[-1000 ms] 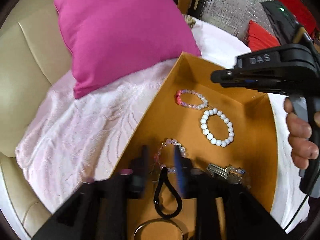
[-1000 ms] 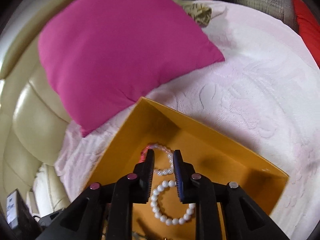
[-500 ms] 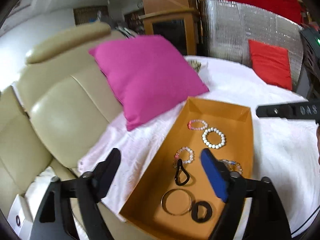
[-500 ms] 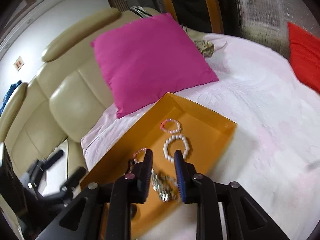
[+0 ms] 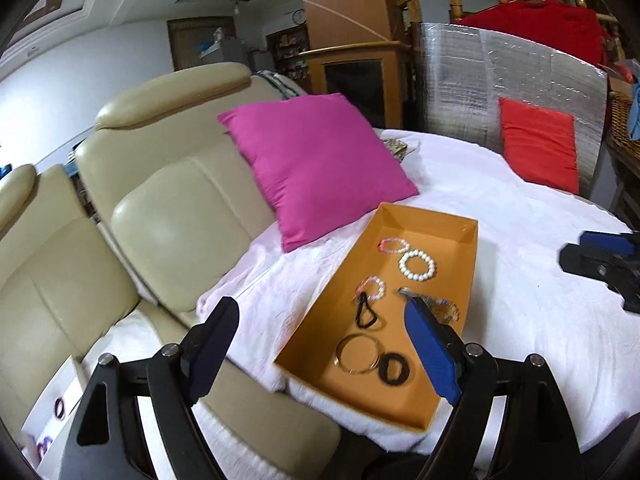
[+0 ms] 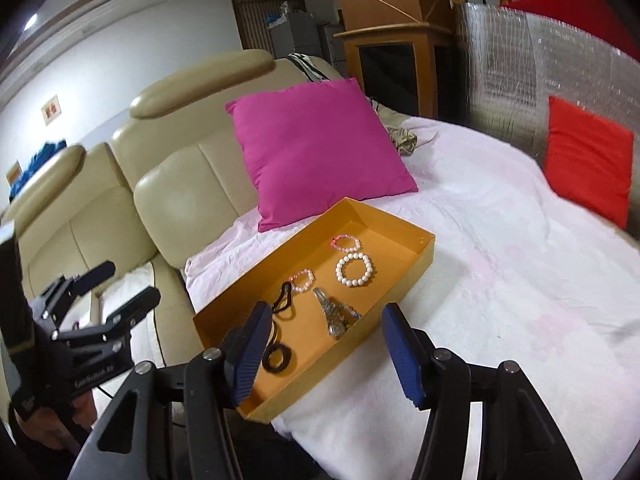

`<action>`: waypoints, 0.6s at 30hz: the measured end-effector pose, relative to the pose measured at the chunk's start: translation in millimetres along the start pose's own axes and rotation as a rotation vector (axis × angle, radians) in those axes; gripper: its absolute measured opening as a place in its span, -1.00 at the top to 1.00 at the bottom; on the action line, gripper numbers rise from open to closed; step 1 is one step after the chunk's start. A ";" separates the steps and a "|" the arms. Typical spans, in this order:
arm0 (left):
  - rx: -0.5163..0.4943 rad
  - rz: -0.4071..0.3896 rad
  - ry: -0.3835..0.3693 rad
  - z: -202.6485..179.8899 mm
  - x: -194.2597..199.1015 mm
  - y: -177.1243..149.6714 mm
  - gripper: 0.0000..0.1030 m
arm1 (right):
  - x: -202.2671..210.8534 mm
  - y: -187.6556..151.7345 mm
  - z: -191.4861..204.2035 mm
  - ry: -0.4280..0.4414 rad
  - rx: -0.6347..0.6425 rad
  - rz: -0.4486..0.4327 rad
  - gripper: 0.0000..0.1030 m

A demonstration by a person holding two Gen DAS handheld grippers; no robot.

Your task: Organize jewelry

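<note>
Bracelets (image 6: pixel 355 268) are lying ahead of both wide-open grippers (image 5: pixel 320 334) (image 6: pixel 324 344), holding nothing; beads look light, slippery, so pinch one strand.

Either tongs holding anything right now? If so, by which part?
Nothing held. Left tongs and right tongs are both open and empty; the jewelry lies in the orange tray.

Cream leather sofa (image 5: pixel 168 208) along the left, white wall (image 6: pixel 120 64) behind it with a small framed picture (image 6: pixel 51 110). Magenta cushion (image 5: pixel 316 164) leans on the sofa back. White textured cover (image 6: pixel 500 264) over the seat surface. Silver foil panel (image 5: pixel 512 92) at right, red cushion (image 6: pixel 588 160) against it. Wooden cabinet (image 5: pixel 356 68) at rear.
</note>
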State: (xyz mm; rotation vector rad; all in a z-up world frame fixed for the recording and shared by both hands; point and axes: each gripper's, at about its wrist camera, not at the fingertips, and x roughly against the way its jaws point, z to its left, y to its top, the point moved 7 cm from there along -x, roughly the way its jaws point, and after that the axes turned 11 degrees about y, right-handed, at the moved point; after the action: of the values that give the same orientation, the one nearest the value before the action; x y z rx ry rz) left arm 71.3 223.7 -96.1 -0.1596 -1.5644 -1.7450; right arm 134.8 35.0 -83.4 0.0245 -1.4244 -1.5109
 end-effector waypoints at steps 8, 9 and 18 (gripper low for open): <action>0.052 -0.073 0.049 38.5 53.9 -5.5 -0.65 | 44.5 -25.9 52.2 -0.052 0.020 -0.027 -0.19; 0.062 -0.079 0.050 43.5 59.5 -5.1 -0.65 | 49.3 -29.3 56.7 -0.064 0.018 -0.033 -0.19; 0.112 -0.104 0.146 78.9 95.9 -4.8 -0.65 | 76.3 -48.9 91.4 -0.125 0.016 -0.094 -0.19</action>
State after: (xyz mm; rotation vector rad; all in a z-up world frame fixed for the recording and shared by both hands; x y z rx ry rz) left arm -28.8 250.4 -27.4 0.1035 -1.5825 -1.7016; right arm 11.4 41.8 -47.8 0.0073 -1.5534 -1.6013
